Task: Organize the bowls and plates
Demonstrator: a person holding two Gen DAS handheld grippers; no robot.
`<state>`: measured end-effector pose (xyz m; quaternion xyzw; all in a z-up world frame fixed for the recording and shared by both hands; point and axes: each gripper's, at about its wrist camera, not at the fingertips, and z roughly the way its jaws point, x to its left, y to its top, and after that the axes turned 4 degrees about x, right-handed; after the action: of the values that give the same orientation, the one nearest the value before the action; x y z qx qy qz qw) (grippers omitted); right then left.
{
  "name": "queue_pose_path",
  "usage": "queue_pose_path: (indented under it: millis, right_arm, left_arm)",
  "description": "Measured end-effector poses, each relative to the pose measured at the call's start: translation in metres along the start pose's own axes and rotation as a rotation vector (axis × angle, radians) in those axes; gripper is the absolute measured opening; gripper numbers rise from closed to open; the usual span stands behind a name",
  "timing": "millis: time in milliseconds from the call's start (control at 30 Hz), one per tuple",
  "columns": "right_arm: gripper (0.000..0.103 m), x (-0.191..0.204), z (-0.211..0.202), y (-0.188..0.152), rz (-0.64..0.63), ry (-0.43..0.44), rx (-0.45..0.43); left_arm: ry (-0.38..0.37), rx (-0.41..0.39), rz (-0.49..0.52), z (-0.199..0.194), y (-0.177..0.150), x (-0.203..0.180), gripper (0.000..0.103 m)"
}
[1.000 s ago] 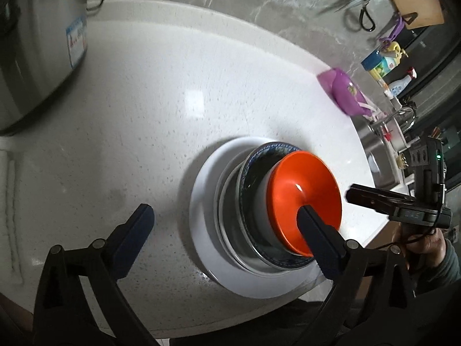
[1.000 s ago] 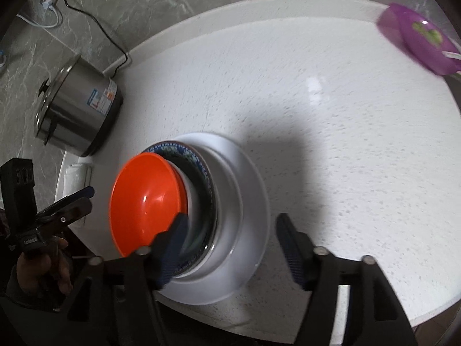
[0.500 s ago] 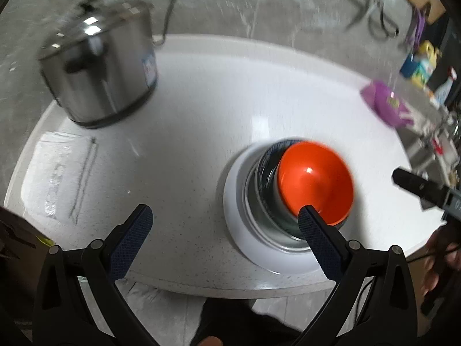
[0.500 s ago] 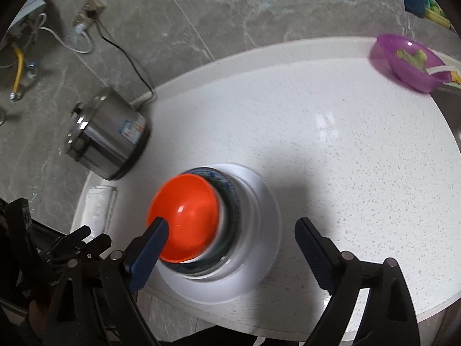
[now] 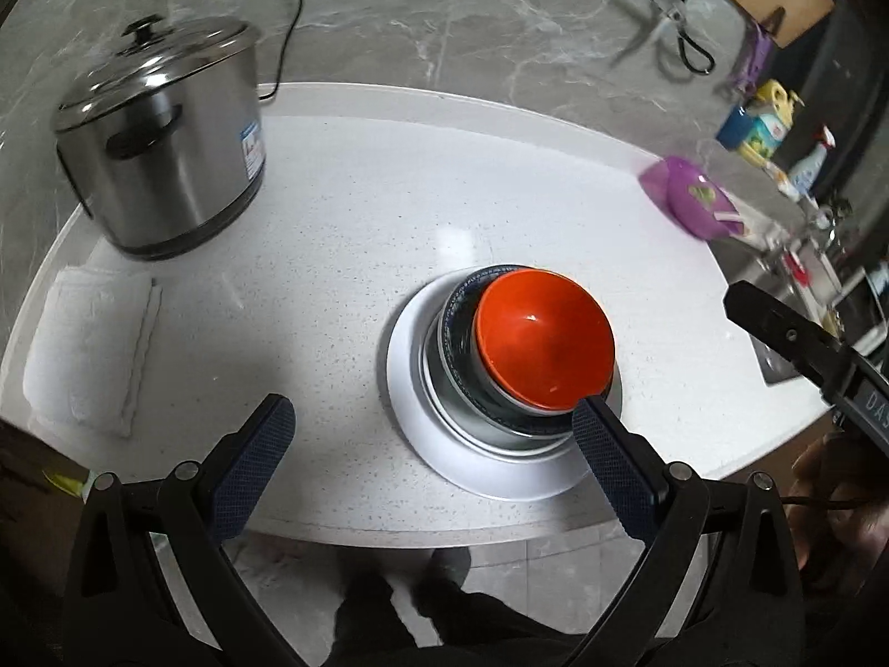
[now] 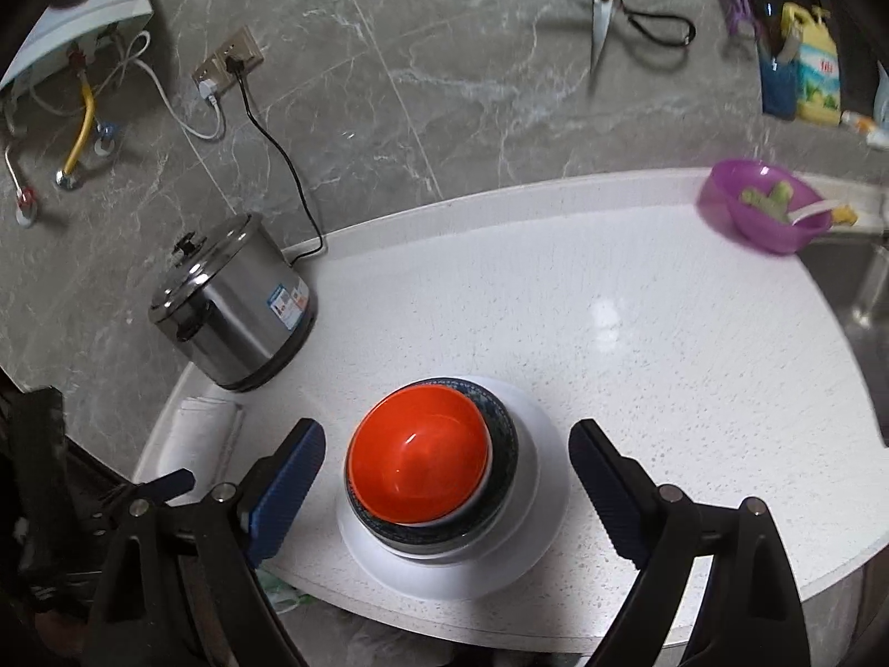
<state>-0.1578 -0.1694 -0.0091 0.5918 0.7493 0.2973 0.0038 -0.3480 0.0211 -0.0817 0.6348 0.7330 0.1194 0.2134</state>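
1. This is a home kitchen, seen over a white speckled stone surface (image 6: 639, 344) with a raised back edge against grey marble-look wall tiles (image 6: 444, 55).
2. A steel electric cooking pot (image 6: 233, 311) stands at the surface's far left corner, its black cord running up to a wall socket (image 6: 228, 58).
3. Kitchen scissors (image 6: 617, 11) hang on the wall.
4. A sink (image 6: 855, 278) adjoins the right edge, with a purple bowl (image 6: 761, 205) near it and bottles (image 6: 800, 78) behind.
5. A folded white cloth (image 5: 89, 350) lies at the left edge.
6. Stacked plates and an orange bowl (image 6: 419, 461) sit near the front edge.
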Motion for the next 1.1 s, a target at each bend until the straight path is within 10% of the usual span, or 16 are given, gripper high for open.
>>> queue_pose_path:
  millis: [433,1100]
  right_arm:
    - [0.091,0.015,-0.004,-0.006,0.101,-0.222,0.070]
    - [0.091,0.014,0.001,-0.007,0.110,-0.299,0.151]
  left_arm:
    - [0.105,0.021,0.115,0.003,0.039,-0.004,0.101]
    - [0.119,0.051,0.108,0.002,0.046,-0.012,0.101]
